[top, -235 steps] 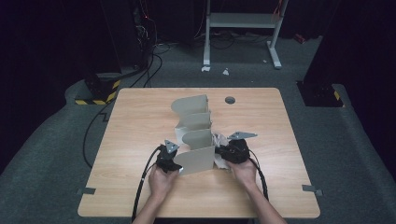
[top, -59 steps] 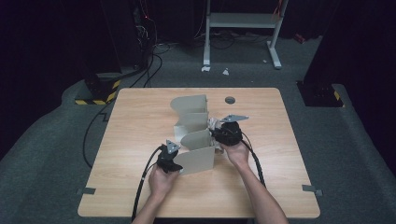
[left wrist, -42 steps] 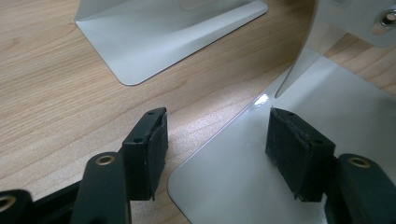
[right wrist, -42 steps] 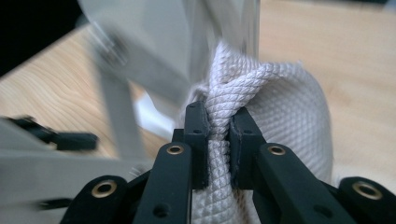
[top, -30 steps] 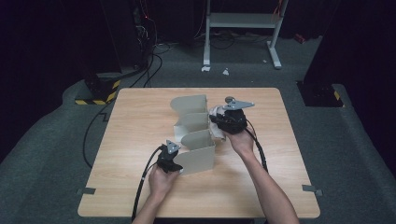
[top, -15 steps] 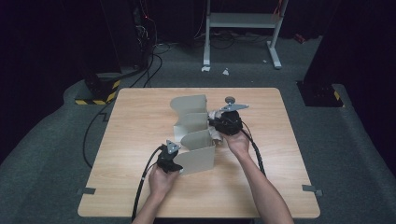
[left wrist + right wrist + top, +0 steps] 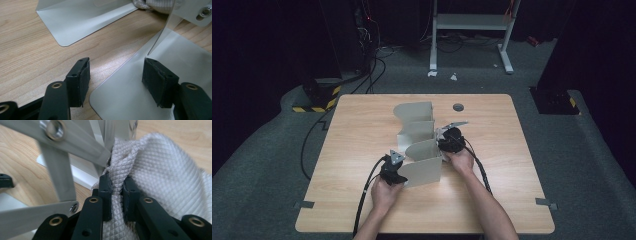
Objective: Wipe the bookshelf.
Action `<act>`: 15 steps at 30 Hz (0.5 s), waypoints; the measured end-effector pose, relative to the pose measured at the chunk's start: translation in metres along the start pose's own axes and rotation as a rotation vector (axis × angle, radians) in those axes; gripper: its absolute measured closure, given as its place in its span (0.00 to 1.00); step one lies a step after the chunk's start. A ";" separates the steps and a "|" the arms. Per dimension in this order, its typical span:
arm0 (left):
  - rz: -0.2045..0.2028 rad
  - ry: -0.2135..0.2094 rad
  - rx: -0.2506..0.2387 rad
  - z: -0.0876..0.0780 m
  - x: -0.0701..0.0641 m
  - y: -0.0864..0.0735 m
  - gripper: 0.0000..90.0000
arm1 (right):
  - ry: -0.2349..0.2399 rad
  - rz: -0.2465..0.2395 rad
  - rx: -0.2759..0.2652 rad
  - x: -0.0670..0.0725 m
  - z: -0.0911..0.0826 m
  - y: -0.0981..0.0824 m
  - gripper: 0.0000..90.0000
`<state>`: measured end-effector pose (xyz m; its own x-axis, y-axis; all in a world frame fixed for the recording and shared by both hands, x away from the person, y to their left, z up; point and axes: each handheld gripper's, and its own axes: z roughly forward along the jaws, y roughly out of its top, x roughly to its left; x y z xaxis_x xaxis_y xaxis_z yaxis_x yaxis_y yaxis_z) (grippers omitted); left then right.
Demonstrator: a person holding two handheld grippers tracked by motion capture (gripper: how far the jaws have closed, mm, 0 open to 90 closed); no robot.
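Note:
A grey metal folding rack (image 7: 414, 112) with several upright panels stands mid-table. Its nearest panel (image 7: 423, 171) faces the person. My left gripper (image 7: 393, 169) sits at that panel's left end, open. In the left gripper view (image 7: 116, 72) the jaws straddle the corner of the panel's flat foot (image 7: 130, 97), one pad over wood, the other over metal, neither pressing. My right gripper (image 7: 448, 140) is low at the rack's right side, shut on a pale waffle-weave cloth (image 7: 162, 177). The cloth is bunched against the rack's linking bars (image 7: 75, 142). A bit of cloth (image 7: 155, 5) peeks past the panels.
The wooden table (image 7: 512, 165) has a round cable hole (image 7: 458, 106) behind the rack. Black cables (image 7: 367, 190) trail from both grippers toward the front edge. Dark floor, a cable protector (image 7: 314, 105) and a white stand (image 7: 472, 22) lie beyond the table.
The right hand has come down and toward the person along the rack's right side, still gripping the cloth. The left hand and the rack have stayed put.

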<state>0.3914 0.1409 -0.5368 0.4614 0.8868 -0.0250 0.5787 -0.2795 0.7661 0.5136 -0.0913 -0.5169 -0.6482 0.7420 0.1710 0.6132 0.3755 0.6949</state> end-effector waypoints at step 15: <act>0.003 -0.003 0.002 0.000 0.000 0.000 0.44 | 0.027 -0.027 -0.218 0.012 -0.061 0.032 0.89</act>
<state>0.3911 0.1408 -0.5366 0.4651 0.8849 -0.0248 0.5788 -0.2828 0.7648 0.4977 -0.1040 -0.4504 -0.6769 0.7169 0.1670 0.4854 0.2642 0.8334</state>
